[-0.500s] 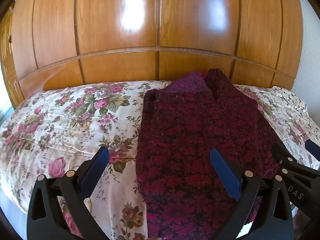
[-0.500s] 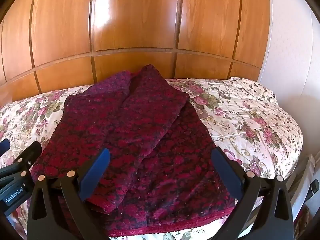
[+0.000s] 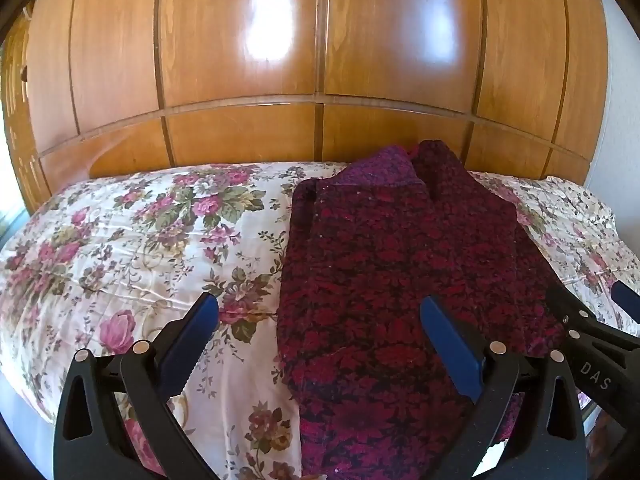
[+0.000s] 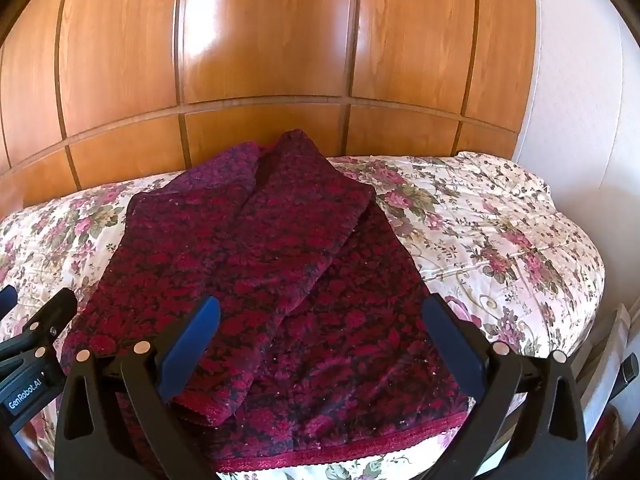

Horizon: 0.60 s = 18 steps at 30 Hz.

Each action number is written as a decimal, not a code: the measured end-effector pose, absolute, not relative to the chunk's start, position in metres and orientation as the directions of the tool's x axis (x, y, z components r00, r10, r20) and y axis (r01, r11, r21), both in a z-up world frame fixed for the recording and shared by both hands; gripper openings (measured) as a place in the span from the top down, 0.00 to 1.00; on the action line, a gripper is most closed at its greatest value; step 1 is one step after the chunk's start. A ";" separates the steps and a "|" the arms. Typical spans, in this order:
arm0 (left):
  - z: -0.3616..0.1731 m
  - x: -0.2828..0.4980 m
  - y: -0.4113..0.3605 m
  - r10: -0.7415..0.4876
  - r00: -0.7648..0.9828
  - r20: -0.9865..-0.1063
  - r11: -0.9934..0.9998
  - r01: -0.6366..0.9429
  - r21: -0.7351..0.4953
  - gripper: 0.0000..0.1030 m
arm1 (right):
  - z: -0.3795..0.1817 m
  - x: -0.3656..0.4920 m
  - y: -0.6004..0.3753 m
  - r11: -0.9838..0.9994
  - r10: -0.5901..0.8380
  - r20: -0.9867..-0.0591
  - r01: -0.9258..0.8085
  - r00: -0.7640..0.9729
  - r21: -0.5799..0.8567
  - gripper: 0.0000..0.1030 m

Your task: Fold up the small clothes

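A dark red patterned garment (image 4: 256,280) lies on the bed (image 4: 500,232), which is covered with a floral spread. In the right wrist view the garment's left part is folded over the rest, so a narrower upper layer runs diagonally across a wider lower one, and a plain red hem band (image 4: 360,446) runs along the near edge. The far end of the garment reaches almost to the wooden wall panelling (image 4: 260,40) behind the bed.

The right gripper (image 4: 320,344) hangs above the near part of the garment with its blue-padded fingers (image 4: 188,352) spread wide and nothing between them (the pads are clear of the cloth). The left gripper (image 3: 320,344) is likewise wide apart and empty; its left finger (image 3: 188,352) is over the bare spread, its right finger (image 3: 452,352) over the garment's left side.

Each gripper shows at the edge of the other's view, so the two stand near each other, side by side.
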State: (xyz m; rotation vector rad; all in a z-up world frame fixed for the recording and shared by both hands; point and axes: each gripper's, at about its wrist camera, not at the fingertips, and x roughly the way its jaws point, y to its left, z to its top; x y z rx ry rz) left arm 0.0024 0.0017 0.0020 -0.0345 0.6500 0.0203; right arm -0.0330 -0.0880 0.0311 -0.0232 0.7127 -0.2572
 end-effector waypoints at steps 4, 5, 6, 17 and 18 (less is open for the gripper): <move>0.003 -0.006 0.009 0.004 0.801 -0.599 0.999 -0.030 -0.034 0.03 | 0.035 -0.038 -0.095 0.972 -0.225 -0.633 0.216 0.741 -0.092 0.02; 0.003 -0.007 0.009 0.000 0.802 -0.597 0.999 -0.027 -0.036 0.03 | 0.037 -0.039 -0.096 0.973 -0.222 -0.628 0.213 0.746 -0.090 0.02; 0.004 -0.007 0.009 -0.004 0.804 -0.595 0.999 -0.024 -0.039 0.03 | 0.039 -0.040 -0.095 0.973 -0.221 -0.622 0.212 0.751 -0.089 0.02; 0.026 -0.014 0.020 0.006 0.848 -0.530 0.997 -0.047 -0.064 0.03 | 0.065 -0.045 -0.094 0.976 -0.209 -0.577 0.207 0.790 -0.070 0.02; 0.027 -0.014 0.020 0.002 0.847 -0.532 0.997 -0.043 -0.064 0.03 | 0.064 -0.046 -0.094 0.976 -0.209 -0.580 0.207 0.788 -0.069 0.02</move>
